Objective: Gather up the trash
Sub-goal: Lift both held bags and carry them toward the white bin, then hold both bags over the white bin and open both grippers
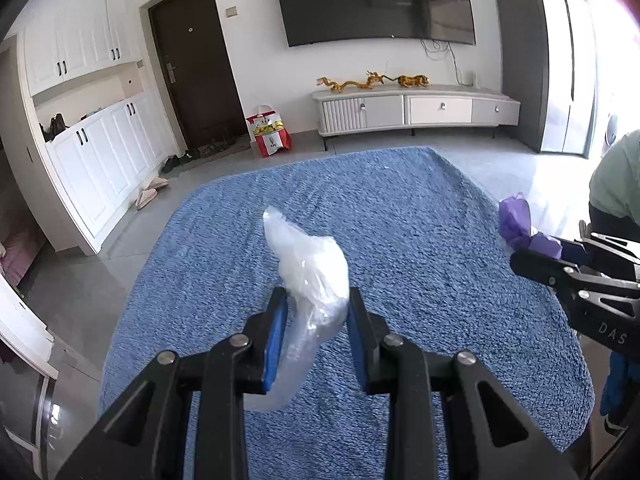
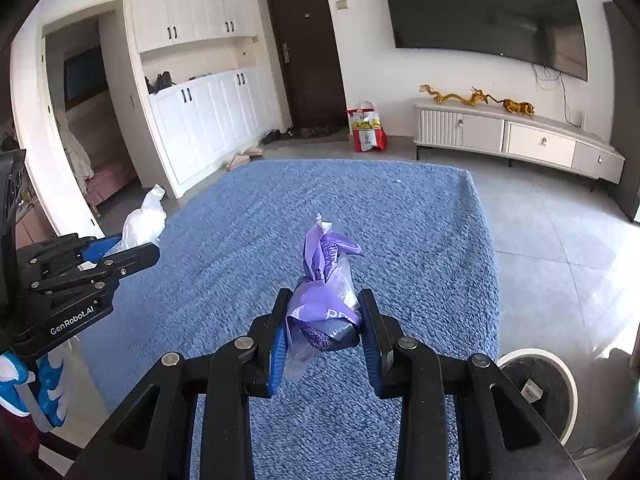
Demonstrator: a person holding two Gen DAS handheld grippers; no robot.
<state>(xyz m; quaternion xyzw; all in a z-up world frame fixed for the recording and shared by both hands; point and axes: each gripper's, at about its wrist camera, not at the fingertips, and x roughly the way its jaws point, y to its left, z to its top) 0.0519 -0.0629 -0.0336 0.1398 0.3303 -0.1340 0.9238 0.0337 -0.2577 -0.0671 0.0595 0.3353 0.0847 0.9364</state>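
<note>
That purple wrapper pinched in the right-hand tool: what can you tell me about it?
The purple wrapper is a crumpled, glossy plastic snack-type packet, lilac with white lettering too creased to read, and a clear or silvery strip at its torn top. It stands roughly upright, twisted to a point, clamped between the blue pads of the right gripper and held above the blue carpet, touching nothing else. The left wrist view shows it sticking out of that gripper too.
</note>
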